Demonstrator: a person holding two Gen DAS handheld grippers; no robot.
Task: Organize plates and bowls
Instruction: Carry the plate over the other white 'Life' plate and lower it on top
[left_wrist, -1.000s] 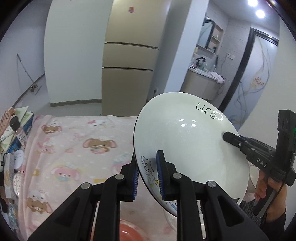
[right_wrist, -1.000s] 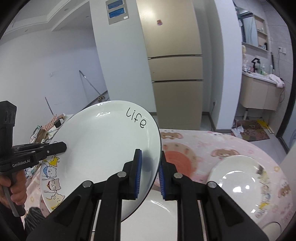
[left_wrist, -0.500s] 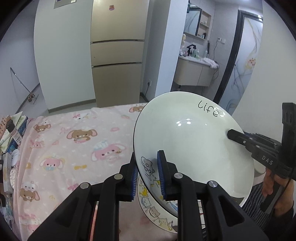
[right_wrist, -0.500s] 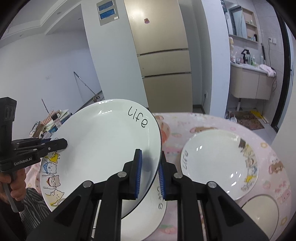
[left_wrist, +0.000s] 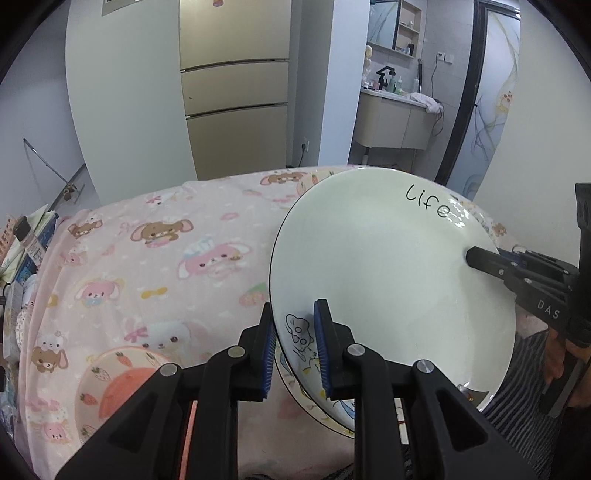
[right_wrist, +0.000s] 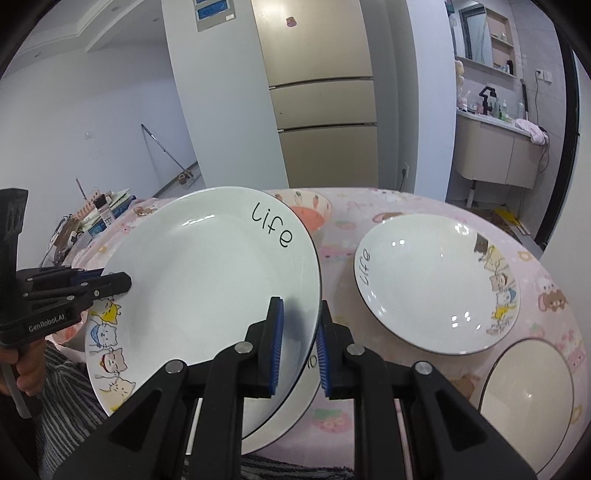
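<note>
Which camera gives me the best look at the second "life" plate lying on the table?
Right wrist: the second plate lies fully visible on the pink cloth. Left wrist shows only the held plate, which blocks that side of the table.

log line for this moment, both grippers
left gripper: shut on held plate | right gripper: shut on held plate | above second plate
</note>
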